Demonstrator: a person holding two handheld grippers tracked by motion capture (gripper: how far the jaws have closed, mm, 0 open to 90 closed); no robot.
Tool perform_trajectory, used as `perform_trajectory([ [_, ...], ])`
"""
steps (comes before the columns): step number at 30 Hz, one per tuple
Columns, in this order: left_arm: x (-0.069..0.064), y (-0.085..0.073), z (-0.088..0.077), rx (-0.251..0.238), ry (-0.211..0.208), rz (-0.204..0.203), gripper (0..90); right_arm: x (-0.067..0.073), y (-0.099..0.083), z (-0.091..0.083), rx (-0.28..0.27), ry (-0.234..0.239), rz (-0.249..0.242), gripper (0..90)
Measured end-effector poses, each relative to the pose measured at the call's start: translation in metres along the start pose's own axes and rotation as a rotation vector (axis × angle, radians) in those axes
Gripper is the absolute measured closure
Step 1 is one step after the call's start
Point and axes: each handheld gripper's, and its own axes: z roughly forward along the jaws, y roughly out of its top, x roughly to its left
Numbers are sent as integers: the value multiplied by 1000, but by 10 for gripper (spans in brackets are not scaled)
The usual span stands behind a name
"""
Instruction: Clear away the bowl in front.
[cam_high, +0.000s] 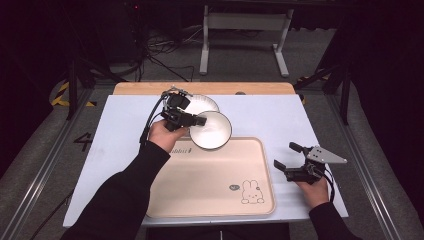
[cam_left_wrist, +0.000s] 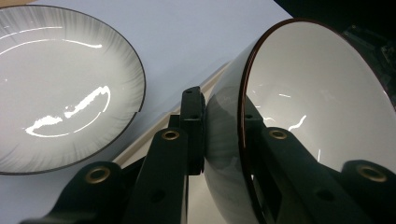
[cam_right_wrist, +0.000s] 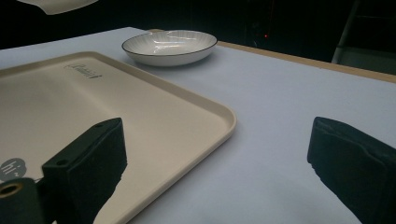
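Nearest the person, the right gripper (cam_high: 286, 156) rested on the white table (cam_high: 125, 120) just right of the beige tray (cam_high: 210, 185), its jaws standing wide apart with nothing between them; in the right gripper view they framed the tray's rounded corner.

Farther off, the left gripper (cam_high: 199, 120) was clamped on the rim of the white bowl (cam_high: 211, 131), one jaw pressed against the outer wall and the other inside. The bowl hung above the tray's far edge, held clear of it and tipped: in the left gripper view its dark-edged rim stood nearly on edge, with the opening turned away from the plate. It is round, so it had no long axis to speak of.

Beyond it, the shallow ribbed plate (cam_high: 202, 103) lay flat on the table near the far edge, its hollow facing up.
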Motion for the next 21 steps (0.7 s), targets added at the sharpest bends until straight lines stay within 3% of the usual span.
perform_trajectory([
  [5,-12,-7,-3,17,0,48,791,0,0,0,0,0,0,52],
  [15,-19,-24,-12,-8,-41,67,790,0,0,0,-1,1,0,52],
  [21,-22,-27,-11,13,-43,81,791,0,0,0,-2,1,3,52],
])
